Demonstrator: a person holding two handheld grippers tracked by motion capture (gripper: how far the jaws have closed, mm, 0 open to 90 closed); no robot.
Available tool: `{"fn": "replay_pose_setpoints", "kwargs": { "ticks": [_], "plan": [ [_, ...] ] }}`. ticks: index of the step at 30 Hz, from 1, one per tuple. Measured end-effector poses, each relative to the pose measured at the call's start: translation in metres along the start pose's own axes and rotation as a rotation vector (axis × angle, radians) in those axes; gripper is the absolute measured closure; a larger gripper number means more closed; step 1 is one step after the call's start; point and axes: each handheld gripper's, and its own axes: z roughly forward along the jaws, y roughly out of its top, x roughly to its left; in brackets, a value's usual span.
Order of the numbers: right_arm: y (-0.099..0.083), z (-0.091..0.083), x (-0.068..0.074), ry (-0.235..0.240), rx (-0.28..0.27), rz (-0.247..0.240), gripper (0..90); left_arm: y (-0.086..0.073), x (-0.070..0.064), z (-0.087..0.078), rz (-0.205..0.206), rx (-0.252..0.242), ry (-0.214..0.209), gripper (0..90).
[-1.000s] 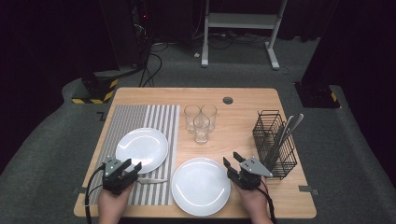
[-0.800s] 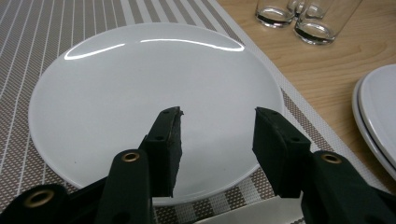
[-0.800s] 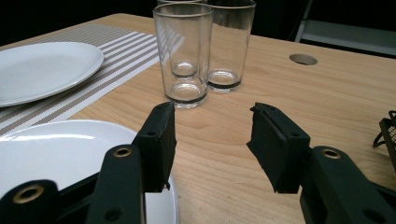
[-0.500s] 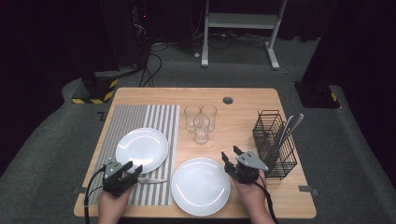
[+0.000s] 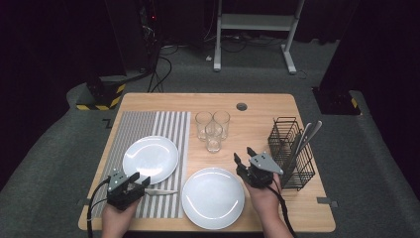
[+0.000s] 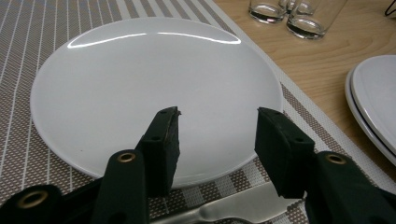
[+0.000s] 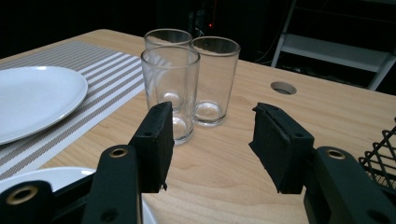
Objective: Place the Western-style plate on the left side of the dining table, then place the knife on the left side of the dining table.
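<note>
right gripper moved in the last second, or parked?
Yes. In the high view the right gripper has gone forward along the table, from beside the near plate toward the glasses, now level with the wire basket.

White plates [image 5: 150,158], grey-and-white striped mat [image 5: 148,130], black wire basket [image 5: 292,148].

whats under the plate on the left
The plate lies on a grey-and-white striped placemat, which shows all around it. A knife lies on the mat beside it. Anything beneath the plate's middle is covered.
</note>
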Motion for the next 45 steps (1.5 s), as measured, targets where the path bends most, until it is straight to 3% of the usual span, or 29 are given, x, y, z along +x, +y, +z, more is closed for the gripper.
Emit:
{"fn": "replay_pose_setpoints", "kwargs": {
  "ticks": [6, 11, 27, 36, 45],
  "plan": [
    [0.008, 0.0, -0.001, -0.004, -0.004, 0.0, 48.8, 0.001, -0.002, 0.002, -0.005, 0.0, 0.0, 49.4],
    [0.02, -0.002, -0.009, -0.007, -0.011, 0.044, 49.1, 0.006, -0.002, 0.005, -0.009, -0.011, -0.006, 49.4],
    [0.045, -0.012, -0.018, -0.021, -0.054, 0.036, 46.7, 0.007, -0.007, 0.008, 0.003, -0.015, -0.017, 50.0],
    [0.059, -0.011, -0.031, -0.034, -0.042, 0.042, 46.5, 0.008, -0.007, 0.013, 0.02, 0.001, -0.011, 50.1],
    [0.074, -0.01, -0.043, -0.044, -0.045, 0.048, 48.0, 0.008, -0.002, 0.014, 0.005, 0.006, 0.005, 50.4]
  ]
}}
